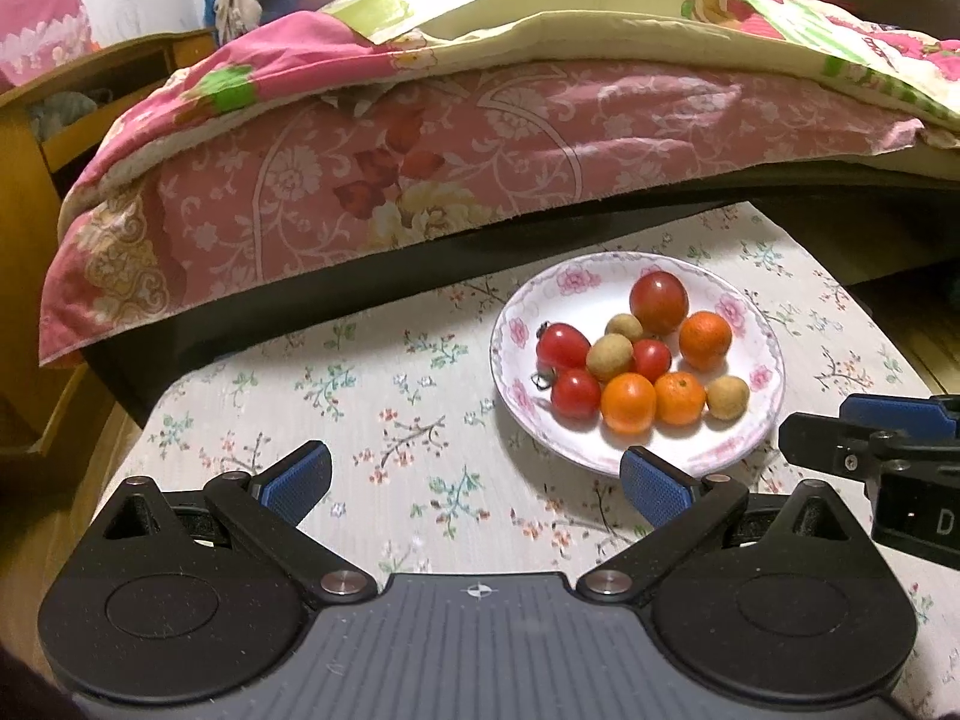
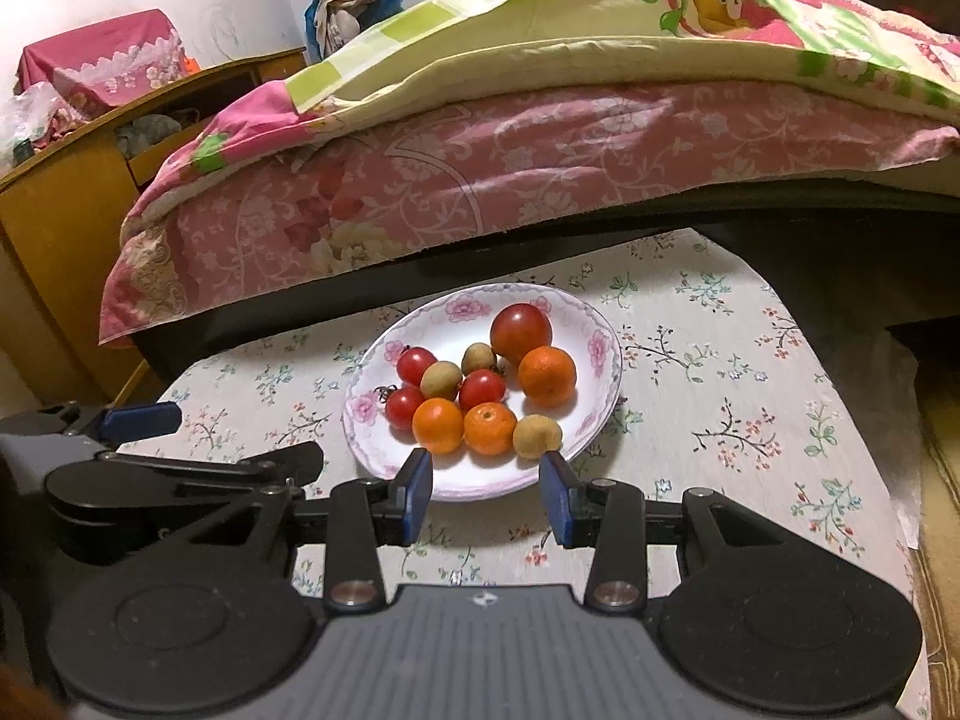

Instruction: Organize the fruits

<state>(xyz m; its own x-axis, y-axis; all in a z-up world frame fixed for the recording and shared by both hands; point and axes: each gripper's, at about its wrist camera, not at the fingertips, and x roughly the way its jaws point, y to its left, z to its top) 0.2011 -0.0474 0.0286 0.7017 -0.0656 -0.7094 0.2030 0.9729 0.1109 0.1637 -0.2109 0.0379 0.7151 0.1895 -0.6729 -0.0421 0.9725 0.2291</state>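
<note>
White flowered plate (image 2: pixel 591 354) resting on the cloth-covered surface (image 2: pixel 720 372), near the edge closest to the bed (image 2: pixel 480 180). Heaped together on the plate: one large tomato (image 2: pixel 521 333) at the far side, three small tomatoes (image 2: pixel 482 389) toward the left, three oranges (image 2: pixel 546 376) along the right and front, and three small brown fruits (image 2: pixel 536 435) scattered among them, all touching or just beside one another. Left gripper (image 1: pixel 477 483) spread wide and empty, hovering over bare cloth to the left of the plate, its right finger overlapping the plate's near rim in the left wrist view. Right gripper (image 2: pixel 486 495) parted only narrowly, nothing between the blue pads (image 2: pixel 418 495), poised just in front of the plate's near rim. Both grippers side by side, tilted downward toward the surface. Wooden desk (image 2: pixel 72 192) standing beyond the bed's left end.
</note>
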